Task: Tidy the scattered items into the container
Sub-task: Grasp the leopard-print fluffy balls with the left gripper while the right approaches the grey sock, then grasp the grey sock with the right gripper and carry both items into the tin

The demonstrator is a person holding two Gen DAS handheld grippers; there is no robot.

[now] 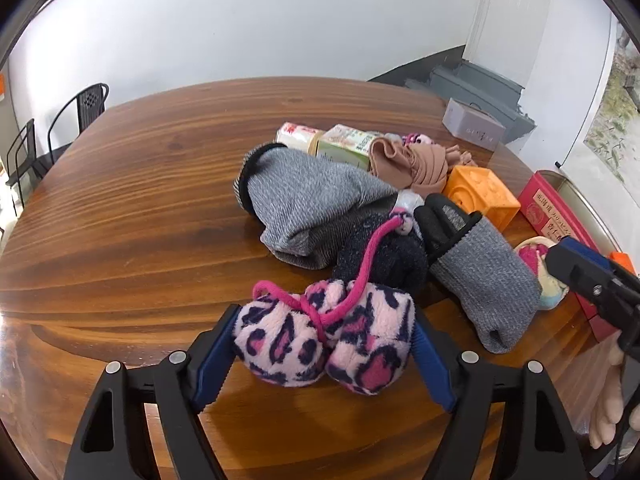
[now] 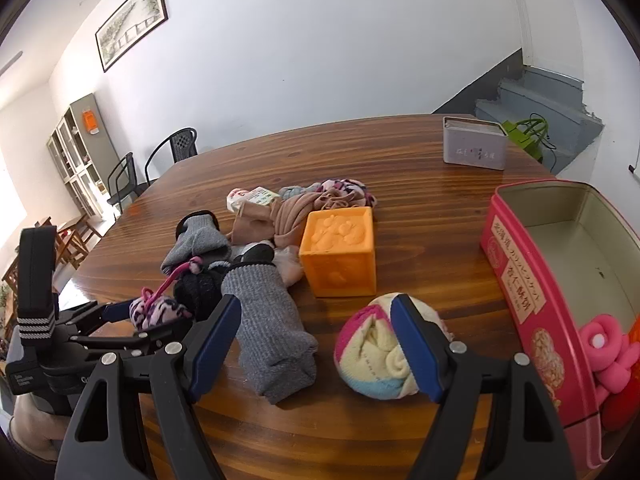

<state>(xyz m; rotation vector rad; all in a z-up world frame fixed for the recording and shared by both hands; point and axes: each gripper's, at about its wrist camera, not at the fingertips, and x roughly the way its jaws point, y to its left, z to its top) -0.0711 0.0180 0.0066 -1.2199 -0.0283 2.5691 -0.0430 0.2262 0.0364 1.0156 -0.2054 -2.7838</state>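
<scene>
Your left tool (image 1: pixel 324 354) is closing its blue fingers (image 1: pixel 214 360) against both sides of the leopard-print fuzzy pair (image 1: pixel 326 340), which is sitting on the worktop (image 1: pixel 140 200) near its front edge, side by side across the jaws, pink cord (image 1: pixel 360 276) trailing away toward the grey sock (image 1: pixel 316 196). Your right tool (image 2: pixel 316 350) is standing wide open, gripping nothing; its right finger is overlapping the rolled pastel sock ball (image 2: pixel 376 356). The red tin (image 2: pixel 532 308) is lying along the worktop's right edge.

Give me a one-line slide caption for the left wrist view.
Left gripper closes on leopard-print earmuffs beside grey socks on the wooden table.
</scene>
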